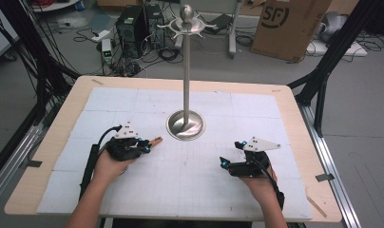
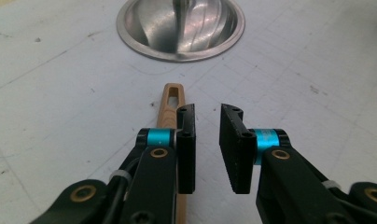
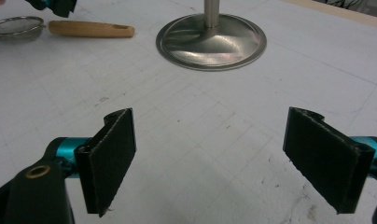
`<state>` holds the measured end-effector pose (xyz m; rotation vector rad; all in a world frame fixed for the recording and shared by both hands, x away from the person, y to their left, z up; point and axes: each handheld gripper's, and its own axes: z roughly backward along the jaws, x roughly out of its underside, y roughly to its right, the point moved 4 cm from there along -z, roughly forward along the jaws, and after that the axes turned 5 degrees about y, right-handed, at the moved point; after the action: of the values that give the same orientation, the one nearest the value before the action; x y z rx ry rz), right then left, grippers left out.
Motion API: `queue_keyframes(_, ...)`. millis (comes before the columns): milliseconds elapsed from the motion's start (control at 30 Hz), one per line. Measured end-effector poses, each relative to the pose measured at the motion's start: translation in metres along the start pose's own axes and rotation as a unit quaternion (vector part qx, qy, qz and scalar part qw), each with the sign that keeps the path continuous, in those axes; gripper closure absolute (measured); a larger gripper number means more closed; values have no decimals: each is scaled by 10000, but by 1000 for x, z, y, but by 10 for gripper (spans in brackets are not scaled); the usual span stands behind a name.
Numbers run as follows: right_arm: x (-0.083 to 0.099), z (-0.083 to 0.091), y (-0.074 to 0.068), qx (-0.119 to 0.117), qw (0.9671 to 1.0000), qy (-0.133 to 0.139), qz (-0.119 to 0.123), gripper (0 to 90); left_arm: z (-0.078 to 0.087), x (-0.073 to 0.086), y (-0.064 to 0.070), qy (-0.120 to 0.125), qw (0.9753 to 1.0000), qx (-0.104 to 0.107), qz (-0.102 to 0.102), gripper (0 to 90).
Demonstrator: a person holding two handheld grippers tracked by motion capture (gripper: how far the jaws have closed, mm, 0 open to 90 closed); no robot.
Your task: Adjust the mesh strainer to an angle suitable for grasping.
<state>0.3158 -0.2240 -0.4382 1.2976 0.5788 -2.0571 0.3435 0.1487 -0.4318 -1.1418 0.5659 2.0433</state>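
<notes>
Where the white mat (image 1: pixel 190 175) covers the table, lying flat: a small strainer with a light wooden handle (image 2: pixel 170 105) and a round wire-mesh bowl (image 3: pixel 16 26); slotted hole at the handle's tip, pointing toward the shiny round base (image 1: pixel 186 125) of the tall metal stand (image 1: pixel 186 71); just beside the left gripper (image 2: pixel 207 140), jaws a little apart, pinching nothing, handle running under the left jaw; right gripper (image 3: pixel 224 158) spread wide, holding nothing, well apart from the strainer.
</notes>
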Motion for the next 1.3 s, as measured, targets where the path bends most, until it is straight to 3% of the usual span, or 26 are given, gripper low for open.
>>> queue_keyframes(133, 0, -1, -2, -47, 10000, -19, -20, 161, 12, 1, -2, 210, 9996, 94, 142, 683)
queue_keyframes(300, 0, -1, -2, -30, 10000, -41, -39, 161, 28, -2, -9, 546, 9977, 58, 404, 564)
queue_keyframes(567, 0, -1, 0, -16, 10000, -30, -9, 161, 42, -6, -11, 856, 9951, 66, 481, 454)
queue_keyframes(1067, -1, 2, 1, 16, 10000, 35, -43, 161, 44, -7, -8, 945, 9950, 128, 309, 307)
queue_keyframes(1300, -3, 3, 2, 9, 9999, 99, -49, 161, 41, -4, -10, 767, 9967, 37, 269, 270)
